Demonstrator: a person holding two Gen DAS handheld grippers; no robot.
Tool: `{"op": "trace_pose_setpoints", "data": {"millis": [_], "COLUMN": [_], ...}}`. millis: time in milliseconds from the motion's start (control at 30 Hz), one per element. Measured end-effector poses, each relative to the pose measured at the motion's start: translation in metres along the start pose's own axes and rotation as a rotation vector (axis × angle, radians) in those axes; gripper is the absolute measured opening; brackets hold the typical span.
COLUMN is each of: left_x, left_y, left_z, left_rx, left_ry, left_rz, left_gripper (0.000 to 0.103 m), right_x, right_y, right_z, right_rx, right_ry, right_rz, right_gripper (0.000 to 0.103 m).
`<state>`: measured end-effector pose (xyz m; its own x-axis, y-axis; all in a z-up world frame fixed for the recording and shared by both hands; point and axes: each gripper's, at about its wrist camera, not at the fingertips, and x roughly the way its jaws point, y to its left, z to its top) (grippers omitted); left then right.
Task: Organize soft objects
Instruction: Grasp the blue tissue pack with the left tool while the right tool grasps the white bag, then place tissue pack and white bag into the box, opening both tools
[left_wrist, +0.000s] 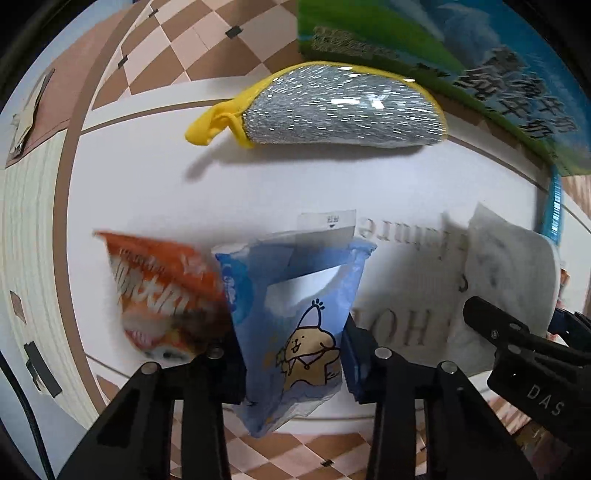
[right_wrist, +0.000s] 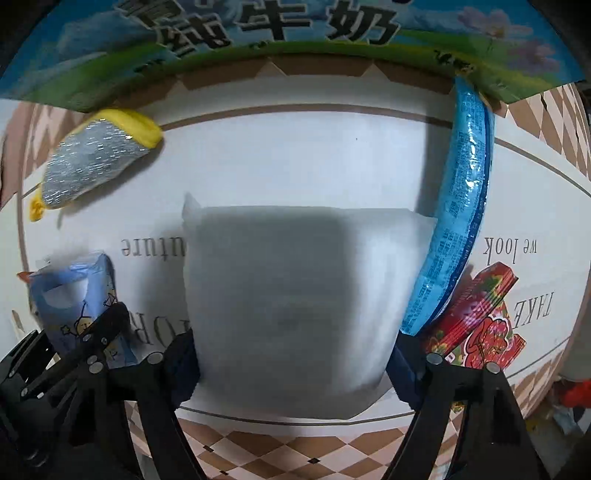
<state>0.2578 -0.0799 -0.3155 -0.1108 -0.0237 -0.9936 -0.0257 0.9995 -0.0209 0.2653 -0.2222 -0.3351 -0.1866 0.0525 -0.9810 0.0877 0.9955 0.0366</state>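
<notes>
**A:** Left wrist view: left gripper (left_wrist: 293, 354) has its jaws clenched on the blue cartoon pouch (left_wrist: 295, 321), pinched low on both sides. Pouch stands upright at 6 o'clock over the white round worktop (left_wrist: 147, 177).

**B:** Neighbours?

**A:** Orange snack bag (left_wrist: 162, 295) just beside it at 8 o'clock, blurred; touching or not, cannot tell. Silver scouring pad with yellow trim (left_wrist: 340, 110) lies at 12 o'clock, well apart from the pouch. Milk carton box (left_wrist: 461, 66) at 1 o'clock, its edge right by the pad.

**B:** Right side?

**A:** Right wrist view: right gripper (right_wrist: 291, 362) jaws grasping the white soft pack (right_wrist: 291, 291), one finger on each lower edge. Pack fills the centre and hides the worktop lettering behind it. In the left view the same pack (left_wrist: 506, 280) sits at 3 o'clock with the right gripper (left_wrist: 524, 354) below it.

**B:** Anything else on that worktop?

**A:** Blue tube pack (right_wrist: 458, 206) runs from 1 to 4 o'clock, just beside the white pack's right edge. Red candy pack (right_wrist: 476, 321) at 4 o'clock, touching the tube's lower end. Scouring pad (right_wrist: 92, 162) at 10 o'clock, blue pouch (right_wrist: 77, 291) with the left gripper (right_wrist: 74, 354) at 8 o'clock, milk box (right_wrist: 258, 37) along 12 o'clock. Checkered floor (right_wrist: 295, 450) beneath at 6 o'clock.
</notes>
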Motion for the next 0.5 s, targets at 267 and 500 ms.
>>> {"op": "trace_pose_setpoints", "data": {"millis": [267,500], "left_x": [-0.111,-0.216], "left_y": [-0.029,-0.071], "left_z": [-0.023,0.077], "left_rx": [0.032,0.133], "left_ry": [-0.136,-0.279], "left_rz": [-0.170,-0.251], "left_gripper": [0.035,0.036], "right_x": [-0.091,-0.226], "right_y": [-0.025,-0.062], "right_z": [-0.056,-0.023], "right_rx": [-0.064,-0.085], "right_ry": [-0.118,-0.309], "right_rz": [0.139,0.218], "right_gripper": [0.072,0.072]}}
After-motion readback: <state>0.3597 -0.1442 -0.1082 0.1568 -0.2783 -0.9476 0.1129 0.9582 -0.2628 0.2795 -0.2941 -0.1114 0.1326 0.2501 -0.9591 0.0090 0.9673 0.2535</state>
